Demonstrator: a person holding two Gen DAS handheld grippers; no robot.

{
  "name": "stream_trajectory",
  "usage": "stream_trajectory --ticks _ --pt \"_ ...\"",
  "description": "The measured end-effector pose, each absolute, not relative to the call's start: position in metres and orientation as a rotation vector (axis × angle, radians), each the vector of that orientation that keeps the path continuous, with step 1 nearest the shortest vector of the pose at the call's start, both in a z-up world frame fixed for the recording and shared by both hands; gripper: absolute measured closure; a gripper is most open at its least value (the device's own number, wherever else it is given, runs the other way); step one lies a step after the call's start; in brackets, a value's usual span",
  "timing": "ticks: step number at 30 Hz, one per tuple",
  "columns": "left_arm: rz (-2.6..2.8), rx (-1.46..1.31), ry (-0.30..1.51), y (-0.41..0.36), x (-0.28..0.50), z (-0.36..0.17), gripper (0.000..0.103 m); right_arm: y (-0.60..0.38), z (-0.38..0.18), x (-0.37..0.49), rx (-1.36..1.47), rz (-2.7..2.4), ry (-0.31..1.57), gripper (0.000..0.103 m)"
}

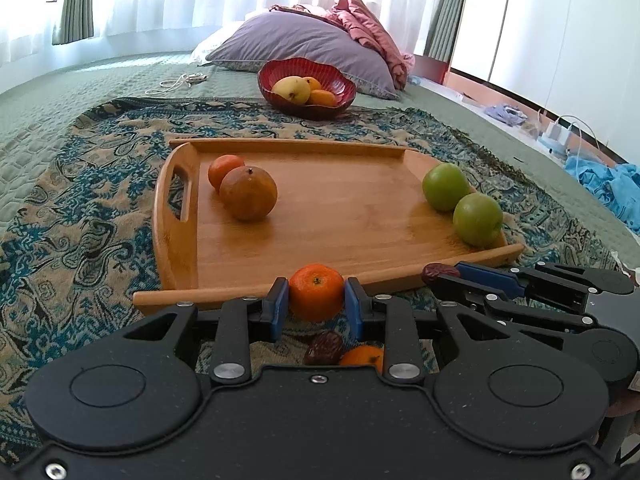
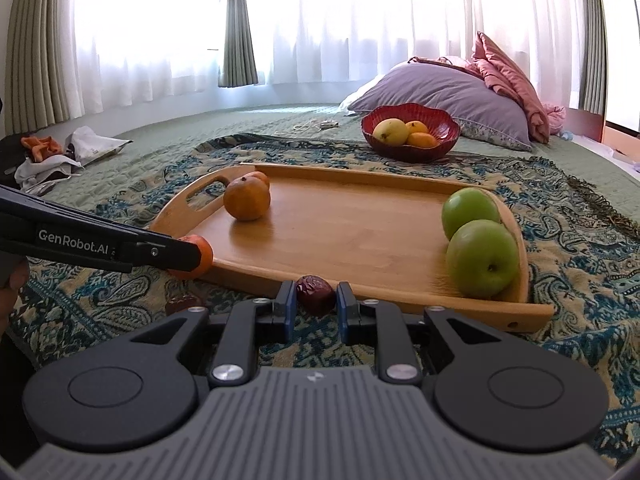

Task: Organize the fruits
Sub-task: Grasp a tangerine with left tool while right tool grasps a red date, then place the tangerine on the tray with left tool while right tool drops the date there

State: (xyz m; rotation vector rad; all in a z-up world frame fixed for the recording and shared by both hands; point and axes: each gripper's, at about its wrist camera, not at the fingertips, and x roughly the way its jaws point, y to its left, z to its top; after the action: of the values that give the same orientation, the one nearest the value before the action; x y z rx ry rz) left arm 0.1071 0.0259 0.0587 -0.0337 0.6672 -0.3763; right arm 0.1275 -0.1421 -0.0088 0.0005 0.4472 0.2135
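Both grippers loaded at the near rim of the wooden tray (image 1: 360, 220). The left gripper (image 1: 316, 298) is closed on a small tangerine (image 1: 316, 292), its blue pads (image 1: 278, 300) pressing the fruit's sides. The right gripper (image 2: 316, 298) is closed on a dark red date (image 2: 315, 294), held just in front of the same rim. On the tray, two brownish-orange fruits (image 1: 248, 198) sit touching at the far left, and two green apples (image 1: 478, 218) sit touching along the right edge. A second date (image 1: 324, 348) and another tangerine (image 1: 362, 356) lie on the patterned cloth (image 1: 80, 240) below the left gripper. A red bowl (image 1: 308, 88) holding yellow and orange fruit stands well beyond the tray.

Likely hazards: both fruits are round and gripped only at two narrow contacts, so a tilt or loosening may let either roll out. The date, soft and wrinkled, may be crushed if squeezed harder. The two grippers work close together, so they may collide. Released on the smooth tray, a tangerine may roll and disturb the sorted pairs.
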Motion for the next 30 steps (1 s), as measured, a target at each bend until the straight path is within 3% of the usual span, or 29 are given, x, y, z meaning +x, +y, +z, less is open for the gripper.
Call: stream_trajectory --ticks 30 --pt "-0.28 -0.094 0.662 0.016 0.155 0.044 0.075 -0.167 -0.012 0.182 0.089 0.022 0.442 0.078"
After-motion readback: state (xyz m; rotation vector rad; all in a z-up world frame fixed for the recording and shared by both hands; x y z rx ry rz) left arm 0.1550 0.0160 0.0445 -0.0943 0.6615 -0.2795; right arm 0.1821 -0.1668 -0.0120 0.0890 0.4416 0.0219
